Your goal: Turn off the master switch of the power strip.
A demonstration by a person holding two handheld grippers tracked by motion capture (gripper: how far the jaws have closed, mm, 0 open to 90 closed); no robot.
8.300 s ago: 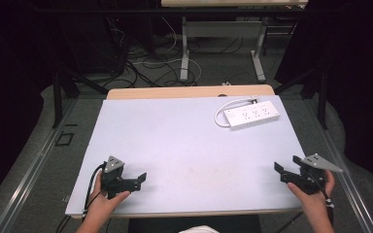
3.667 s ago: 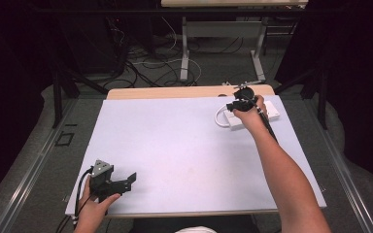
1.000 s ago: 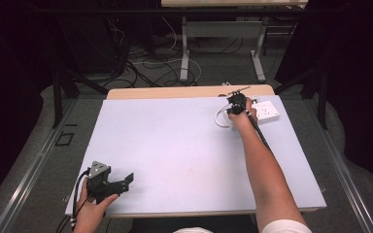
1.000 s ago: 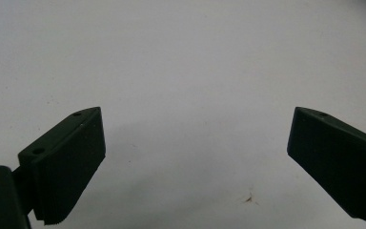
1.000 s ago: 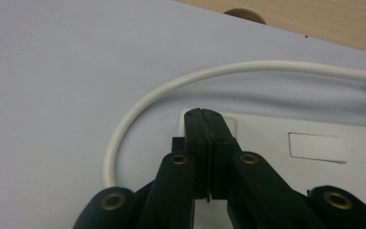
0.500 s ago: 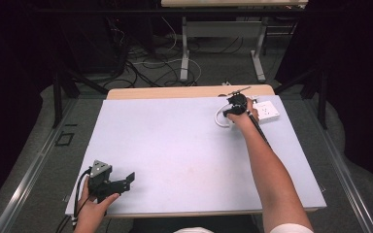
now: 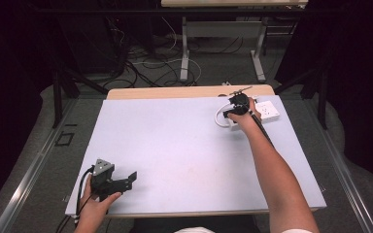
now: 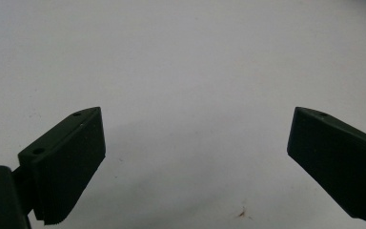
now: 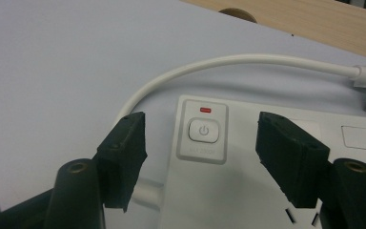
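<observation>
The white plastic power strip [image 9: 248, 191] lies at the far right corner of the pale grey tabletop [image 7: 184, 145]. The right hand-held gripper [image 9: 200, 143] hangs over its switch end, jaws just opened and parted astride the round power button [image 9: 203, 130], whose red lamp [image 9: 206, 110] glows, gripping nothing. Well nearer than the strip, the left hand-held gripper [image 8: 195, 157] rests with jaws wide apart, empty, evidently kept clear.

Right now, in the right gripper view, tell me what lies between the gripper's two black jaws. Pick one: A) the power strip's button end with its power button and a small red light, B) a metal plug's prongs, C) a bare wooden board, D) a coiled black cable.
A: the jaws of the right gripper stand apart on either side of the white power strip, framing its power button and the red light above it.
</observation>
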